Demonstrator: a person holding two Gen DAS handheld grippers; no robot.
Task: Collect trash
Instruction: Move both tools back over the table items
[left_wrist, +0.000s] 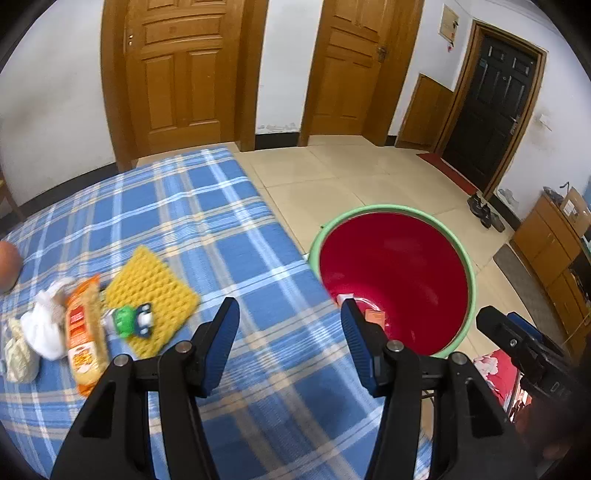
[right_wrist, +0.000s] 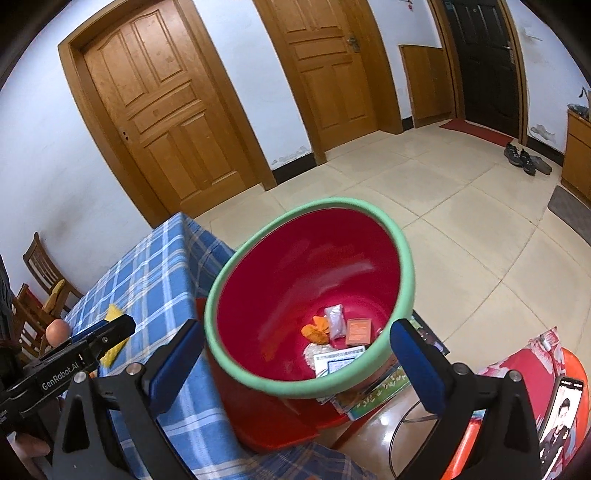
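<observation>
A red bucket with a green rim (left_wrist: 466, 258) (right_wrist: 406, 243) stands on the floor beside the table; several scraps of trash (right_wrist: 340, 332) lie at its bottom. My left gripper (left_wrist: 290, 314) is open and empty above the table's right edge. On the table's left lie an orange snack wrapper (left_wrist: 85, 332), a white crumpled tissue (left_wrist: 44, 325), a pale packet (left_wrist: 18, 354), a green toy (left_wrist: 129, 321) and a yellow cloth (left_wrist: 155, 291). My right gripper (right_wrist: 295, 339) is open and empty above the bucket; it also shows in the left wrist view (left_wrist: 517, 332).
The table has a blue plaid cloth (left_wrist: 207, 221) (right_wrist: 155, 280). An orange ball (left_wrist: 7, 266) (right_wrist: 57, 330) sits at its far left. Wooden chairs (right_wrist: 37, 280) stand behind the table. Booklets (right_wrist: 373, 395) and a phone (right_wrist: 561, 413) lie near the bucket. Shoes (right_wrist: 521, 157) sit by the dark door.
</observation>
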